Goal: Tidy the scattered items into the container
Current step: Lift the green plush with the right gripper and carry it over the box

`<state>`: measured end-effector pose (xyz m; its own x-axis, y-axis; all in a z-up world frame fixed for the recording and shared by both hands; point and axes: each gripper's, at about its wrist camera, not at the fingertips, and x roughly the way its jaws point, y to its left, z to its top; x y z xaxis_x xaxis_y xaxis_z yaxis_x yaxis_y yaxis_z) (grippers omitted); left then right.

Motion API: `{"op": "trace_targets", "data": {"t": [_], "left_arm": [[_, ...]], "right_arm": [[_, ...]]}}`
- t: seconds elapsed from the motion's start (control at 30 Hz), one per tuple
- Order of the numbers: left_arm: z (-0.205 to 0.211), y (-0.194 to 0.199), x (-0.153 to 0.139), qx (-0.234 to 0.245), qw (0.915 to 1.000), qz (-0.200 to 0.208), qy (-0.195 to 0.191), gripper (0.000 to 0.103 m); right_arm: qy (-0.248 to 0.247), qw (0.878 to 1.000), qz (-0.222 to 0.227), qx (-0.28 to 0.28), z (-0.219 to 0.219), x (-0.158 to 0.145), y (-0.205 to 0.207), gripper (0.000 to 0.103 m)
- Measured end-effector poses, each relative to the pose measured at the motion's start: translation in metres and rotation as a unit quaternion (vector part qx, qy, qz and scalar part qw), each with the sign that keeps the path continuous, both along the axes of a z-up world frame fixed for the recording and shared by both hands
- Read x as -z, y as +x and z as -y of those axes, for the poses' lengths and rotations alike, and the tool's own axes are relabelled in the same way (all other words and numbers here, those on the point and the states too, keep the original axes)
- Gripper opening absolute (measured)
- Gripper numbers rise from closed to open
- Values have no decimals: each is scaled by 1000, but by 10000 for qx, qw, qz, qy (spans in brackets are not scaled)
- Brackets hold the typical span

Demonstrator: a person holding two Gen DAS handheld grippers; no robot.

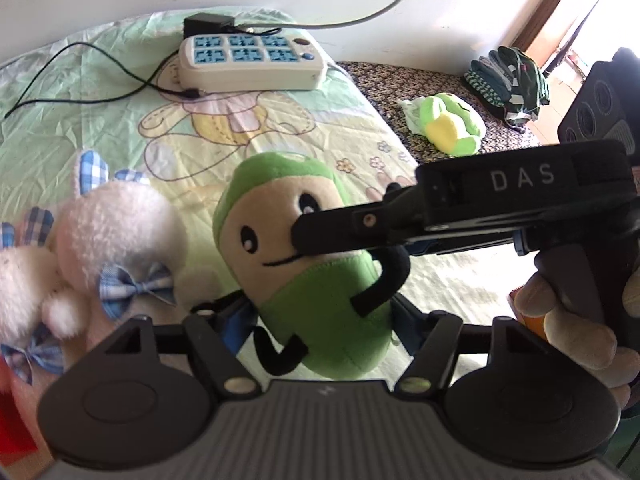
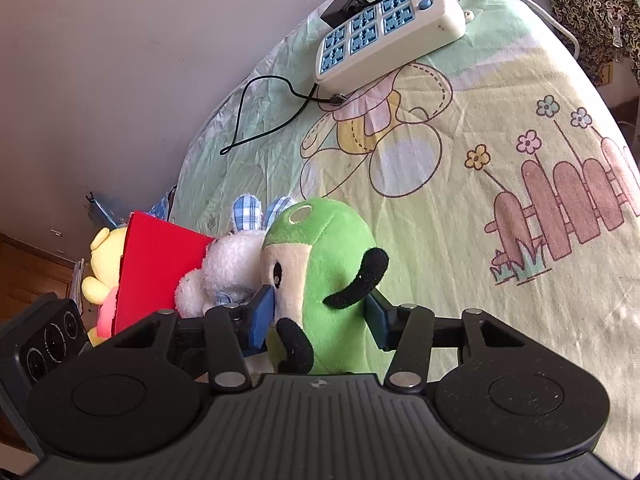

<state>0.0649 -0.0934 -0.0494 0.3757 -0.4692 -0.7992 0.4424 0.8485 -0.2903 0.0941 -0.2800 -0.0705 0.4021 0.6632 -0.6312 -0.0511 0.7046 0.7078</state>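
A bed (image 2: 460, 216) is being covered by a pale green and yellow cartoon-print sheet. Far ahead of the claws, a cream power strip (image 1: 250, 62) with blue sockets is being shown lying on it, a thin black cable (image 1: 80, 76) trailing beside it. Just beside the claws, a white plush rabbit (image 1: 100, 248) is being seen lying on the sheet.

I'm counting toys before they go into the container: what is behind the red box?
Behind the red box sits a yellow plush; only its head, one arm and some pink low down show. The box hides the rest. A white bunny leans against the box's near side.
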Motion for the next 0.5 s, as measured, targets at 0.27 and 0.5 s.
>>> {"op": "trace_targets", "data": {"t": [0.27, 0.5], "left_arm": [[-1, -34, -42, 134, 9981, 562, -222, 69], [-47, -59, -90, -330, 9904, 1227, -538, 69]], "right_arm": [[-67, 9986, 491, 171, 6, -42, -39, 52], [171, 9905, 1366, 59, -22, -84, -62, 52]]}}
